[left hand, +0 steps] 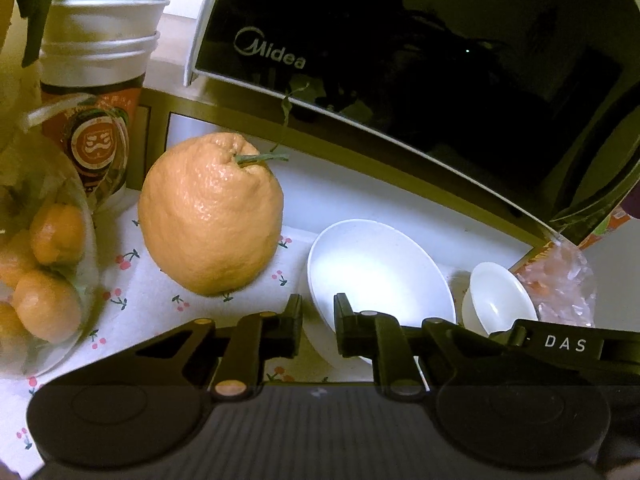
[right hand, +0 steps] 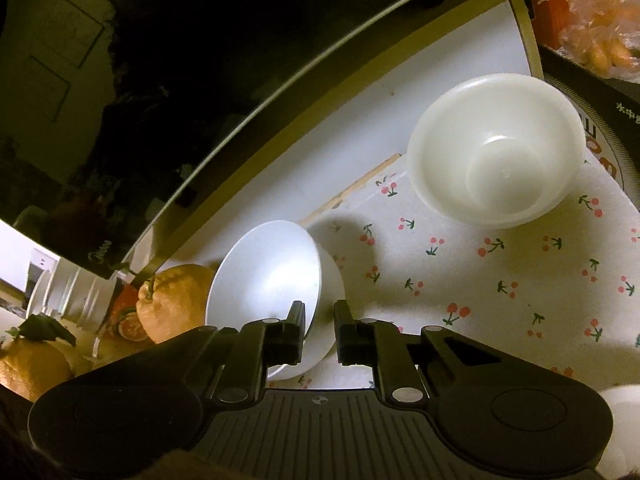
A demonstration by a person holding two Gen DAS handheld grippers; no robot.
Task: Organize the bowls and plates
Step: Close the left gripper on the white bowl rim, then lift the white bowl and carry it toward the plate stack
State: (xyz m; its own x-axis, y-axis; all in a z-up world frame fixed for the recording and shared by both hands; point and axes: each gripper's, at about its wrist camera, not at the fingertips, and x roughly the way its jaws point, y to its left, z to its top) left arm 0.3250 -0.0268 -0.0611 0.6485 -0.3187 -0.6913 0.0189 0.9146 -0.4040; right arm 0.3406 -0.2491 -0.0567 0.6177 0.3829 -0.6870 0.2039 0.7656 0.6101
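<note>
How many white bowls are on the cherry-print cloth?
2. The larger bowl sits beside the big orange; the smaller bowl is by the plastic packet. A white edge low in the right wrist view may be a third.

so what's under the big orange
A white cherry-print cloth lies under the big orange, spreading past it toward the white bowl. The patch directly beneath the fruit is covered.

Microwave (left hand: 440, 80) close behind, orange (left hand: 210, 216) leftward, cloth (right hand: 480, 280) seemingly clear
</note>
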